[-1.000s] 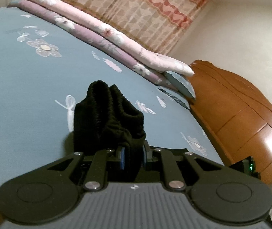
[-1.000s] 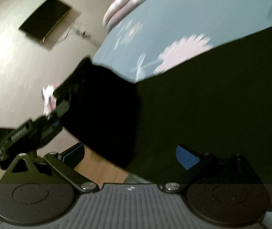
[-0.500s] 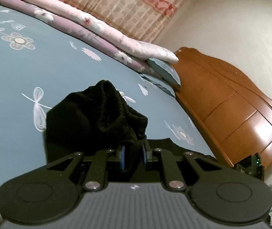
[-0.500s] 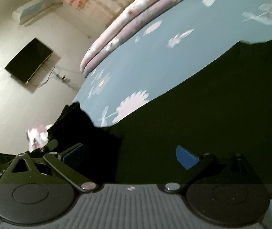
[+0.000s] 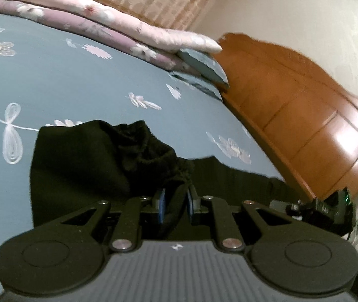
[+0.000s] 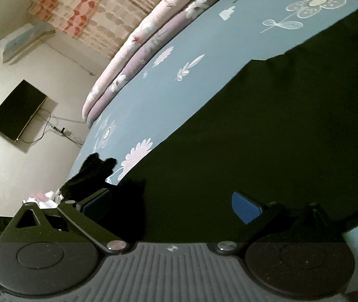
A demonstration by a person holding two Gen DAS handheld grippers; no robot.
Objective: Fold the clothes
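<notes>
Left wrist view: the left gripper (image 5: 175, 205) is seen closed tight on a bunched fold of the black garment (image 5: 91, 161), cloth pinched between the blue pads (image 5: 162, 207). The garment is spread on the bed (image 5: 78, 83), over a blue sheet printed with white flowers and dragonflies. A folded pink quilt (image 5: 118, 22) is laid along the far edge, a pillow (image 5: 204, 65) beside it, a wooden headboard (image 5: 304, 115) to the right. No brand or writing can be read here.

Right wrist view: the right gripper (image 6: 171, 205) is held wide open, nothing between its pads (image 6: 245, 207), just above the flat black cloth (image 6: 254, 138), which fills the near half of the bed (image 6: 191, 37). A few script letters are printed on the quilt (image 6: 153, 22), too blurred to be read. A dark screen (image 6: 16, 110) is mounted on the wall, an air conditioner (image 6: 20, 41) above it, a patterned curtain (image 6: 103, 7) beyond.
</notes>
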